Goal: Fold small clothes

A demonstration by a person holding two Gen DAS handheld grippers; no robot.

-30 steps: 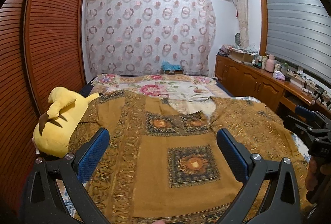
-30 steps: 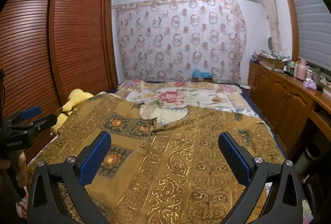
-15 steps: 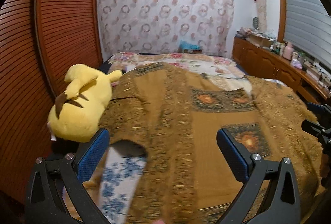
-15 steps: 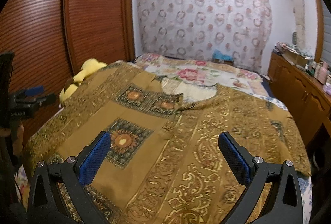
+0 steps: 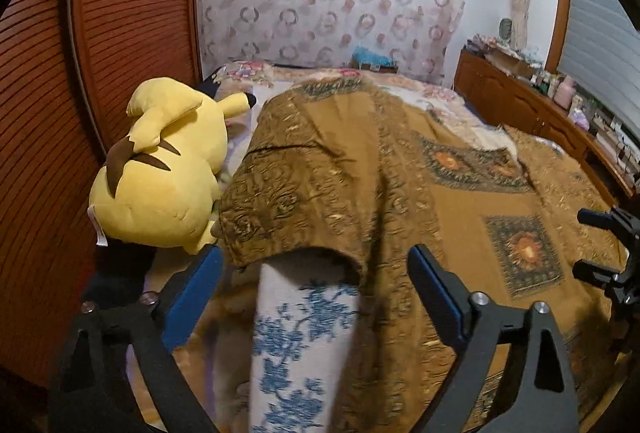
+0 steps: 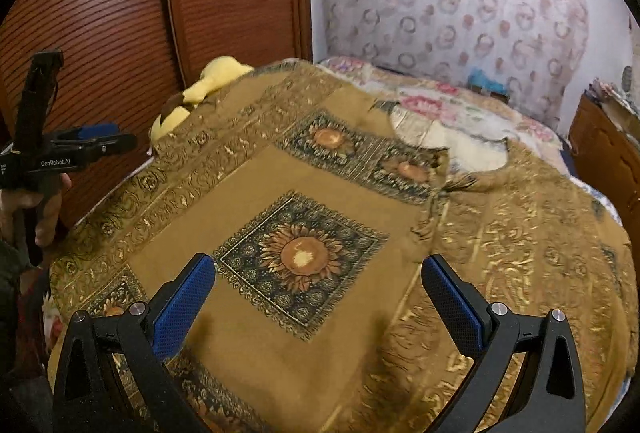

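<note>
Brown patterned garment (image 5: 360, 169) lay unfolded while your left hand-held gripper (image 5: 314, 283) and right hand-held gripper (image 6: 318, 293) gaped empty — grabbing bedsheet (image 5: 296, 345) underneath risked a botched fold.

The left gripper (image 5: 314, 283) is held low with its blue-padded fingers (image 5: 188, 297) spread wide and empty, gripped by the person's left hand (image 6: 38, 207), while the right gripper (image 6: 318, 297) points forward, its jaws likewise wide apart and holding nothing.
</note>
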